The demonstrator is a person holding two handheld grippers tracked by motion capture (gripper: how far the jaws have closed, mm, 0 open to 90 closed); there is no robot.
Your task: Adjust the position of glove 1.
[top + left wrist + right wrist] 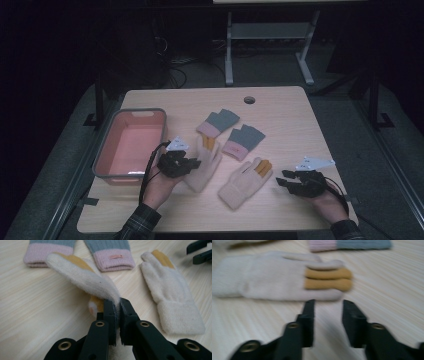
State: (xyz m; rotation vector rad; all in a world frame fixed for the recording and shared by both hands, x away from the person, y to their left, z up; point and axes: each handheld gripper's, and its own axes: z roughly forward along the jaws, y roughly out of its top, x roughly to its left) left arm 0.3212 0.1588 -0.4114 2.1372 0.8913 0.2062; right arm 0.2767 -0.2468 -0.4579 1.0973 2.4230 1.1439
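A: Starting at the left, what's there?

B: A pink tub [131,145] with a grey rim sits at the left edge of the table [280,107]. Just beside it is my left gripper [192,163], clamped tight on the edge of a cream glove [85,277]. The pinched end is raised off the wood and the rest droops toward the tabletop.

A: And the middle?

B: Behind that glove lie two short grey mitts with pink cuffs, the left mitt [218,123] and the right mitt [243,141], side by side. In front of the right one, a second cream glove [245,181] with yellow fingers lies flat.

A: And your right side?

B: My right gripper [283,179] hovers near that flat glove's fingertips, jaws partly apart with nothing between them and not touching it. The view along its jaws is blurred.
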